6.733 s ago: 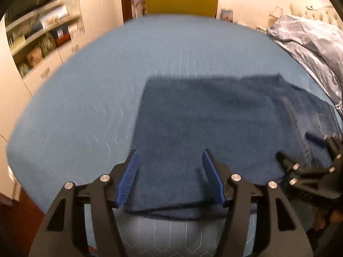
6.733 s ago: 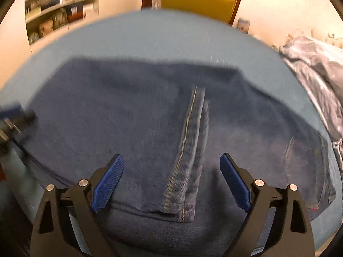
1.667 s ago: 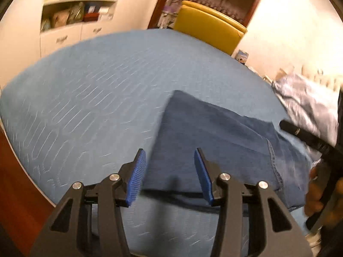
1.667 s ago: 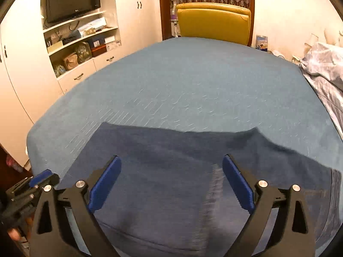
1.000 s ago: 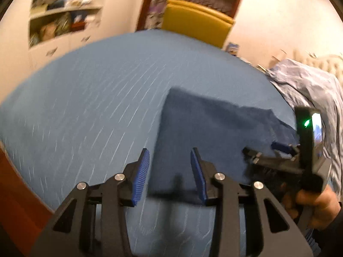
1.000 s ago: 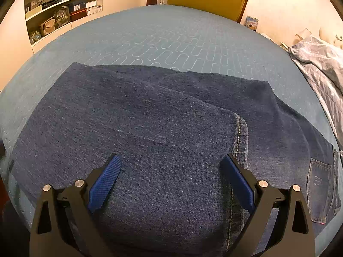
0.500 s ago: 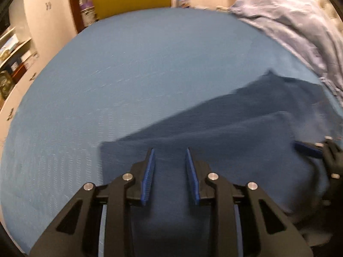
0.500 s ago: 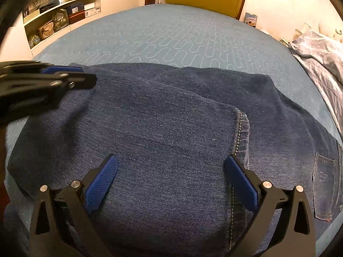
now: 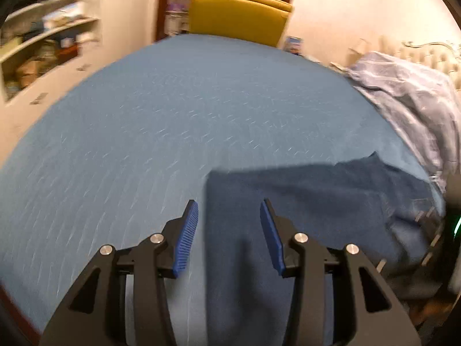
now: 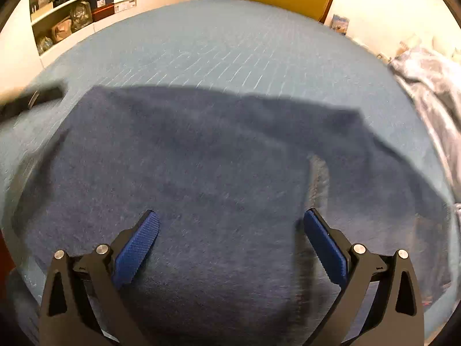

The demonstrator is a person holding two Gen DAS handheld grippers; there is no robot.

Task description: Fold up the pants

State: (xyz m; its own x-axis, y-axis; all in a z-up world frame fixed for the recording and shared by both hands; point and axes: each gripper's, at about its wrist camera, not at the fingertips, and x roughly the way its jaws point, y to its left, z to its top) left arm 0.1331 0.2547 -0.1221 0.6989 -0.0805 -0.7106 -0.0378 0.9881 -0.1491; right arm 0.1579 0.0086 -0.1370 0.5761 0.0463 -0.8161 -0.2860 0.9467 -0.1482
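Now folded jeans [image 10: 219, 178] flat on blue bedspread [image 9: 178, 109]. Left gripper [image 9: 229, 230] over jeans' left edge, jaws opening, nothing pinched. Right gripper [image 10: 230, 239] above jeans' middle, jaws wide, released. Both frames blurred.

A bed [image 10: 230, 43] with a quilted blue cover carries everything. Folded dark denim pants [image 10: 216, 178] lie flat at its six o'clock edge. A crumpled pale-blue blanket [image 9: 409, 95] lies at three o'clock.
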